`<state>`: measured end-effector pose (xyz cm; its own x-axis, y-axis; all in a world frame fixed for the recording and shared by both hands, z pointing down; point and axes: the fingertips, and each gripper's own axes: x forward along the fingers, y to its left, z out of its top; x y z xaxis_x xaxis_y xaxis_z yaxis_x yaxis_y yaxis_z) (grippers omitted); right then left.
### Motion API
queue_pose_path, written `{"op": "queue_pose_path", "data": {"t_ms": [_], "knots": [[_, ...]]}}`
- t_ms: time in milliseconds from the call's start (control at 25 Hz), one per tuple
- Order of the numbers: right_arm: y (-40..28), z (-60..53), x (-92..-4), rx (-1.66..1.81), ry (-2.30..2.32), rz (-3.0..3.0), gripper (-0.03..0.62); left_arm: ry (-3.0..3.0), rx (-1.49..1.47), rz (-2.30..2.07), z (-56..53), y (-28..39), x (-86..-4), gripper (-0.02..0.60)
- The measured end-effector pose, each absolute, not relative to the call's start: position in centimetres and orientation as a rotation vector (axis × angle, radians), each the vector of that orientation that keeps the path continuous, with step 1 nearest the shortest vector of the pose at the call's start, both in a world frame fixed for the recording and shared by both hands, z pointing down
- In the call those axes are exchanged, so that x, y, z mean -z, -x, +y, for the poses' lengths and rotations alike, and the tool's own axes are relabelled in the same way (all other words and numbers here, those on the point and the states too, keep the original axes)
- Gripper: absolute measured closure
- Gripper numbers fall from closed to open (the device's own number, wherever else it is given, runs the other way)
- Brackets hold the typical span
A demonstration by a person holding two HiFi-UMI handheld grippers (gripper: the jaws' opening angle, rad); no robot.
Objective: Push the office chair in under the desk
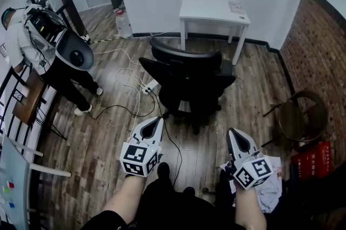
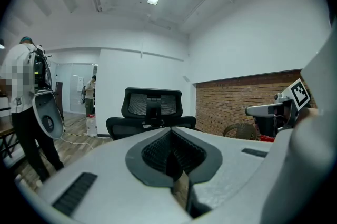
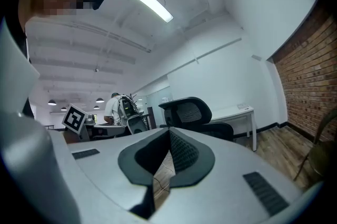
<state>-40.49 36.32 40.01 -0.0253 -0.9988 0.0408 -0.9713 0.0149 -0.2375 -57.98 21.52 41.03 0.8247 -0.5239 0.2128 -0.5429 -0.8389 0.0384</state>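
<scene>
A black office chair [image 1: 189,80] stands on the wood floor, a short way out from the white desk [image 1: 213,10] against the far wall, its backrest toward me. My left gripper [image 1: 157,122] and right gripper [image 1: 234,133] are held side by side, short of the chair and apart from it. Both are shut with nothing between their jaws. The left gripper view shows its closed jaws [image 2: 171,152] pointing at the chair's mesh back [image 2: 151,104]. In the right gripper view the shut gripper [image 3: 167,152] faces the chair [image 3: 192,111] and the desk [image 3: 238,111] behind it.
Cables and a power strip [image 1: 148,87] lie on the floor left of the chair. A person with a backpack [image 1: 32,40] stands at the left by a table [image 1: 27,99]. A round chair [image 1: 303,115] and a red box [image 1: 313,161] sit by the brick wall [image 1: 319,45].
</scene>
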Motion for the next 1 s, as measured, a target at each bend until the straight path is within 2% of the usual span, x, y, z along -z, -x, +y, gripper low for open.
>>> {"op": "queue_pose_path", "data": {"t_ms": [320, 600, 1000], "knots": [[41.6, 29.2, -40.7, 0.329, 2.098, 2.178, 0.584, -2.895, -0.280, -0.844, 14.9, 58.1, -41.9, 0.574], [42.5, 20.4, -41.1, 0.358, 2.149, 2.147, 0.536, -2.899, -0.280, -0.784, 5.8, 58.3, -42.7, 0.572], [40.3, 13.1, -43.0, 0.415, 2.360, 1.947, 0.514, -2.918, -0.331, -0.685, -4.9, 57.5, -44.2, 0.572]]}}
